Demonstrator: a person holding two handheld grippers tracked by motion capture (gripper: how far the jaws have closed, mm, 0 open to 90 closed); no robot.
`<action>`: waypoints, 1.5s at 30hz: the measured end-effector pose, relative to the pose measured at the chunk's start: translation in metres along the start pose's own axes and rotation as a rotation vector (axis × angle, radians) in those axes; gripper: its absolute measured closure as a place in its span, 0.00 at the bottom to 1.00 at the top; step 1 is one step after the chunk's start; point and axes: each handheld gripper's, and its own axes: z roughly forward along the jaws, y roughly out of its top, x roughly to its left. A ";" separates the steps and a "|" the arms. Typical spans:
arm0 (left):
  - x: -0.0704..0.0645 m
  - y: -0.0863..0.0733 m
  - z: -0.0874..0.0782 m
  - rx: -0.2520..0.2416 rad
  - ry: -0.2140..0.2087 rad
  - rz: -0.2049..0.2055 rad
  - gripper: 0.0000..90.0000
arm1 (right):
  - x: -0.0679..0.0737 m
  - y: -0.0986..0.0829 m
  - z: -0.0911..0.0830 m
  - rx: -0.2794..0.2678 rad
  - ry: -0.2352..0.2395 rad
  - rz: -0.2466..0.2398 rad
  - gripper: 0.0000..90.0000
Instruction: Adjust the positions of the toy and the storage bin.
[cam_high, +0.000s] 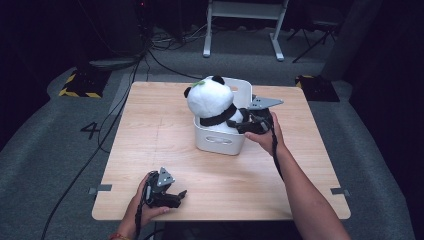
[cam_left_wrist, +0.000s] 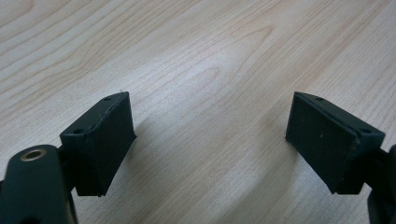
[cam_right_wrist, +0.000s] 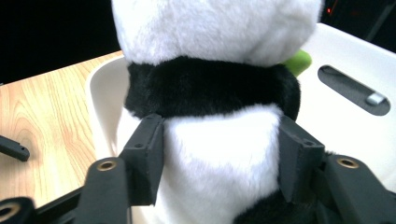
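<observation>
A black-and-white panda plush (cam_high: 210, 97) sits upright in a white plastic bin (cam_high: 220, 142) at the back middle of the wooden table (cam_high: 150, 135). My right gripper (cam_high: 240, 124) reaches into the bin from the right. In the right gripper view its jaws press on both sides of the panda's white body (cam_right_wrist: 219, 140), just below the black band, so the right gripper (cam_right_wrist: 220, 128) is shut on it. My left gripper (cam_high: 180, 195) rests near the table's front edge, left of centre. In the left gripper view it (cam_left_wrist: 210, 100) stands open over bare wood (cam_left_wrist: 210, 46).
The bin's far wall has a slot handle (cam_right_wrist: 355, 91). A green tag (cam_right_wrist: 299, 60) sticks out by the panda's neck. Beyond the table are a white desk frame (cam_high: 245, 30), floor cables (cam_high: 115, 115) and a yellow-black striped block (cam_high: 80, 85).
</observation>
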 end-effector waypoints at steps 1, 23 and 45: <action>0.000 0.000 0.000 0.000 0.000 0.000 0.17 | -0.001 -0.001 0.000 -0.002 0.003 0.006 0.45; 0.000 0.000 0.000 0.000 0.000 0.000 0.17 | 0.000 -0.004 -0.005 -0.001 -0.050 0.004 0.30; 0.000 0.000 0.000 0.000 0.000 -0.001 0.17 | 0.002 -0.006 -0.024 0.047 -0.053 -0.050 0.25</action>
